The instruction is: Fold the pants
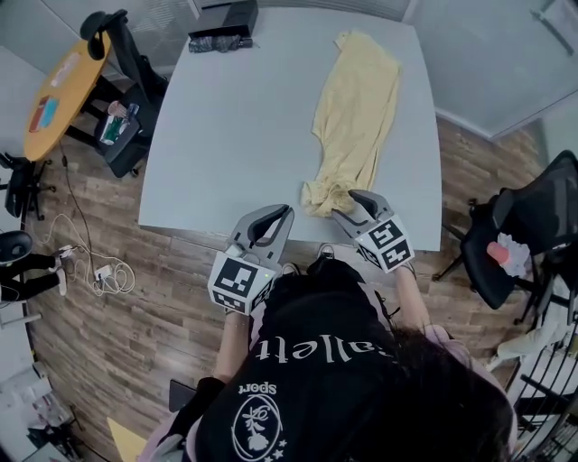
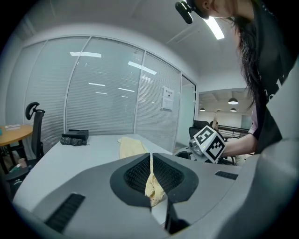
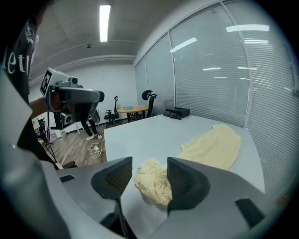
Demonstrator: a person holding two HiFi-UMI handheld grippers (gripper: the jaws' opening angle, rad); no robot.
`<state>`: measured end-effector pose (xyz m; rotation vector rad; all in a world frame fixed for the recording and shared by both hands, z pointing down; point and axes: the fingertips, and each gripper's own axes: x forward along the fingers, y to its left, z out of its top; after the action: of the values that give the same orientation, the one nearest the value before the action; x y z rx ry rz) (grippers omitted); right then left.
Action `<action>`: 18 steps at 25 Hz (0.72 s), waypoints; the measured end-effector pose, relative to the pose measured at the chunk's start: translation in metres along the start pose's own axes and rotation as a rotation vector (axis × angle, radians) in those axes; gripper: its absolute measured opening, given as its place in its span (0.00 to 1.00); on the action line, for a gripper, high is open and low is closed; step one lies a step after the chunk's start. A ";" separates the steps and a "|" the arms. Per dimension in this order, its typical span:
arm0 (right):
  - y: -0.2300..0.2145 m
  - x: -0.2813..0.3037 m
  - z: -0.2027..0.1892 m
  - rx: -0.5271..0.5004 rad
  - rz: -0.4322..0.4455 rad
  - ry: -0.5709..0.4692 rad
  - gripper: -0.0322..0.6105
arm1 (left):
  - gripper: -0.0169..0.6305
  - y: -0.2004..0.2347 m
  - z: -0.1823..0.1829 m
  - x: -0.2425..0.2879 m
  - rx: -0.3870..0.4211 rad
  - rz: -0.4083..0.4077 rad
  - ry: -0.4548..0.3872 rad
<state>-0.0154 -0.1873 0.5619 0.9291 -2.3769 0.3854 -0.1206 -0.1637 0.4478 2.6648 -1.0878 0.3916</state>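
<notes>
As they lie, pants (image 1: 354,108): bunched end at near edge of table (image 1: 235,117);
right gripper (image 3: 148,173): jaws apart round the bunch, not pinching;
left gripper (image 2: 151,161): jaws together, empty;
room: bare table left of pants

We find the pants (image 1: 354,117) on the right half of the table (image 1: 226,135), running far edge to near edge. Box (image 1: 237,16) at far-left corner. Office chair (image 1: 122,72) left of table, round desk (image 1: 61,90) beyond it. Left gripper (image 1: 282,213) just left of pants' near end; right gripper (image 1: 348,200) at it.
</notes>
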 end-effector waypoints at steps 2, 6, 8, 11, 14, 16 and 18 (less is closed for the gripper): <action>-0.006 0.014 -0.009 -0.025 0.036 0.047 0.43 | 0.08 0.002 0.001 0.005 -0.005 0.016 0.004; -0.005 0.043 -0.034 -0.109 0.114 0.174 0.49 | 0.08 0.007 0.005 0.008 -0.008 0.050 0.008; -0.005 0.057 -0.044 -0.157 0.136 0.219 0.50 | 0.08 0.010 0.008 0.008 -0.010 0.071 0.006; -0.008 0.075 -0.052 -0.207 0.153 0.243 0.50 | 0.08 0.015 0.006 0.009 -0.021 0.100 0.017; -0.006 0.091 -0.056 -0.237 0.168 0.271 0.50 | 0.08 0.020 0.000 0.005 -0.031 0.123 0.032; -0.004 0.100 -0.066 -0.287 0.171 0.317 0.50 | 0.08 0.021 -0.002 0.003 -0.033 0.134 0.035; -0.003 0.107 -0.077 -0.351 0.162 0.353 0.50 | 0.08 0.021 -0.004 0.001 -0.035 0.140 0.040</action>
<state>-0.0485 -0.2121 0.6875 0.4664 -2.1055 0.1653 -0.1353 -0.1783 0.4542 2.5476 -1.2616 0.4450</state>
